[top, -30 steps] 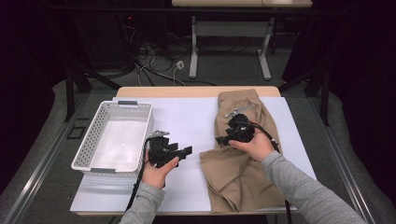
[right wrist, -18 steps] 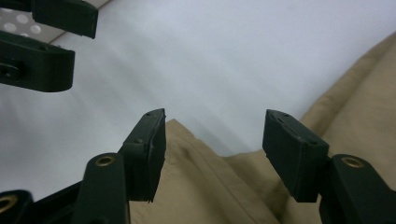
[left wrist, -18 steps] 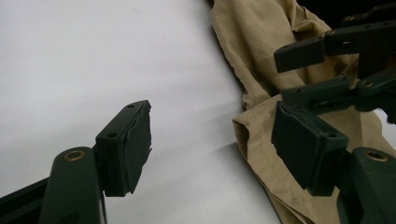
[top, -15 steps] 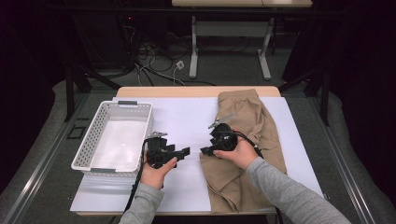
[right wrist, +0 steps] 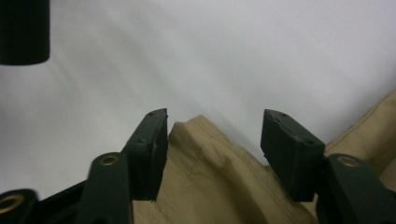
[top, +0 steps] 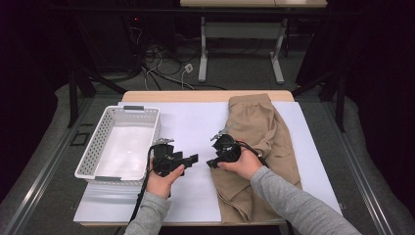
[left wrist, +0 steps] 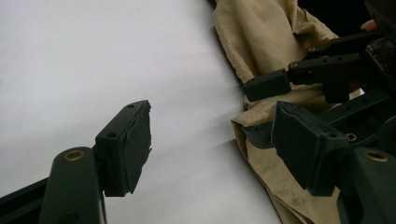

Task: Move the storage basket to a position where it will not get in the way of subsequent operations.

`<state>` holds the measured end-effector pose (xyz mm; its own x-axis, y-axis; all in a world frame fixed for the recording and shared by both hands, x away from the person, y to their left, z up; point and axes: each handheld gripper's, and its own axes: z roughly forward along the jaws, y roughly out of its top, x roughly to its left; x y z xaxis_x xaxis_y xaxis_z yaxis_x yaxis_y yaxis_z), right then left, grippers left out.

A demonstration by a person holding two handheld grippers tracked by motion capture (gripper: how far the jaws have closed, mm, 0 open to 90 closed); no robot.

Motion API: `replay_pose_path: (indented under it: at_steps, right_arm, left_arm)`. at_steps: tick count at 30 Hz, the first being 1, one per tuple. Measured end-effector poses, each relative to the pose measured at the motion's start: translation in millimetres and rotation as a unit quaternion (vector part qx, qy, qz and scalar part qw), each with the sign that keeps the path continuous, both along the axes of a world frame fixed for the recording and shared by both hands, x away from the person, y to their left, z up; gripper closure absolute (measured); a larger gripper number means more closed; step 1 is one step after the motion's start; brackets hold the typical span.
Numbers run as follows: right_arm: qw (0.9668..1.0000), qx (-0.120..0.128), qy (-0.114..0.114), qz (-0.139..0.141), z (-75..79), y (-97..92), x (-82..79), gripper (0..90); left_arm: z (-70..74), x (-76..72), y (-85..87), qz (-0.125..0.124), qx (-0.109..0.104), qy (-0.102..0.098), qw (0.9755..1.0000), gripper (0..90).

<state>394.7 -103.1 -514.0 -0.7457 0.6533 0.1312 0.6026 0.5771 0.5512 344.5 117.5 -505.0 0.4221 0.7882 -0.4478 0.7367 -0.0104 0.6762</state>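
The desk (top: 195, 122), under a white sheet, filled the middle of the high view. The tan trousers (top: 259, 147) lay lengthwise down its right half, and a white basket (top: 98, 147) stood at its left. In the lower centre of the frame the right tongs (top: 211, 162) pointed left at the trousers' left edge. In the right gripper view their jaws stood partly open and had just been closing, with a raised fold of the tan cloth (right wrist: 205, 154) between them; one pad looked just against the fold, the other apart from it. The left tongs (top: 192, 159), just left of them over bare white sheet, stood open in the left gripper view and held nothing.
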Motion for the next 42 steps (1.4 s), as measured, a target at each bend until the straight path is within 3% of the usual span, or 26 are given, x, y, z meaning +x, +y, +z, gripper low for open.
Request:
replay_pose_path:
  at_steps: [7,11,14,21,28,36,42]
  right_arm:
    - [0.9997,-0.01,0.016,0.012,4.9,-7.5,-4.6,70.5]
    - [0.9996,-0.014,0.02,0.013,9.2,-13.8,-6.3,81.0]
    - [0.9996,-0.004,0.027,0.007,13.6,-20.7,-7.6,85.7]
    - [0.9993,0.021,0.03,0.0,26.5,-45.7,-14.2,88.5]
    - [0.9985,0.048,0.024,-0.017,39.7,-84.6,-26.2,88.8]
    - [0.9962,0.076,0.015,-0.04,51.3,-125.1,-40.9,88.9]
    - [0.9921,0.106,0.01,-0.066,53.9,-156.9,-51.1,88.9]
  left_arm:
    - [-1.2,0.2,-0.6,0.0,-0.001,0.002,1.0,28.5]
    - [-2.4,0.6,-1.0,-0.001,0.001,0.003,1.0,28.5]
    - [-3.0,0.4,-1.7,-0.002,0.001,0.004,1.0,28.5]
    - [-2.8,-0.3,-3.3,-0.005,-0.001,0.001,1.0,28.8]
    - [-1.3,-2.6,-9.4,-0.012,-0.003,-0.002,0.9999,29.4]
    - [-5.5,-8.4,-31.1,-0.047,0.003,0.002,0.9989,30.7]
    - [-9.5,-15.4,-52.4,-0.083,0.008,0.006,0.9965,31.6]
